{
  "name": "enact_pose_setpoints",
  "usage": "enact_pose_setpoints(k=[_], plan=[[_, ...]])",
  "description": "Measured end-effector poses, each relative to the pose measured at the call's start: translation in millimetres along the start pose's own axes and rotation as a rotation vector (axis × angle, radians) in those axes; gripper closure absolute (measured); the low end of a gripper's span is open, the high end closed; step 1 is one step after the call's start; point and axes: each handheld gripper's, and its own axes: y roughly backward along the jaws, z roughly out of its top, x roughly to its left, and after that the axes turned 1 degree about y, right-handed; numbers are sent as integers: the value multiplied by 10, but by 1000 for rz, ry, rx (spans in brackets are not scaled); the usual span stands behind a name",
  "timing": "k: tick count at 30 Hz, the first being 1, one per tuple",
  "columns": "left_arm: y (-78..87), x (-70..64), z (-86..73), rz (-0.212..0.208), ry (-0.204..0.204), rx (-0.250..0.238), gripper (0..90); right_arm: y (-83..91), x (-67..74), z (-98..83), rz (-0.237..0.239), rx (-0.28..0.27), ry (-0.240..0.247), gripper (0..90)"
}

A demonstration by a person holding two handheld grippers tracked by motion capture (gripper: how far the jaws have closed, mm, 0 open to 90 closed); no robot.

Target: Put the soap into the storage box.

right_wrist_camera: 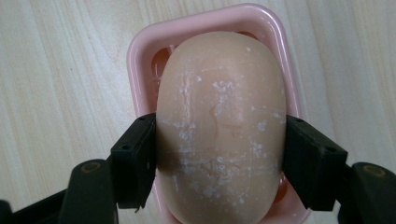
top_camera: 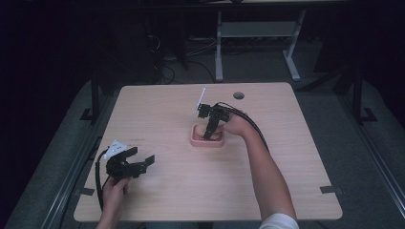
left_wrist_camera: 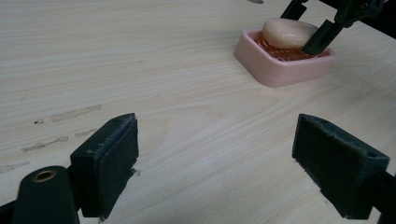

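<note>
At the centre of the high view, the right hand-held gripper (top_camera: pixel 208 134) reaches down into the pink soap dish (top_camera: pixel 197 141), its jaws pinching the soap bar (right_wrist_camera: pixel 219 126) across its width, probably to lift it or set it down. The left hand-held gripper (top_camera: pixel 139 159) waits at lower left over the counter (top_camera: pixel 286 157), jaws spread and empty, clear of the work.

The high view is dim, with a dark, underexposed room around the evenly lit table (top_camera: pixel 296 162), and it is soft and low in detail. Both gripper views are bright and evenly lit. Ahead of the left gripper (left_wrist_camera: pixel 215 158) the wood grain is sharp and shadows are faint. Between the right gripper's (right_wrist_camera: pixel 219 158) jaws the soap (right_wrist_camera: pixel 219 121) is crisp, without glare.
</note>
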Motion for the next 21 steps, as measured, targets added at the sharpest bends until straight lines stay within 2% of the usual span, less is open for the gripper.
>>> enact_pose_setpoints(k=[21], plan=[[3, 6, 0, 1, 1, -3, 142, -35, -6, 9, 1, 9, 3, 317]])
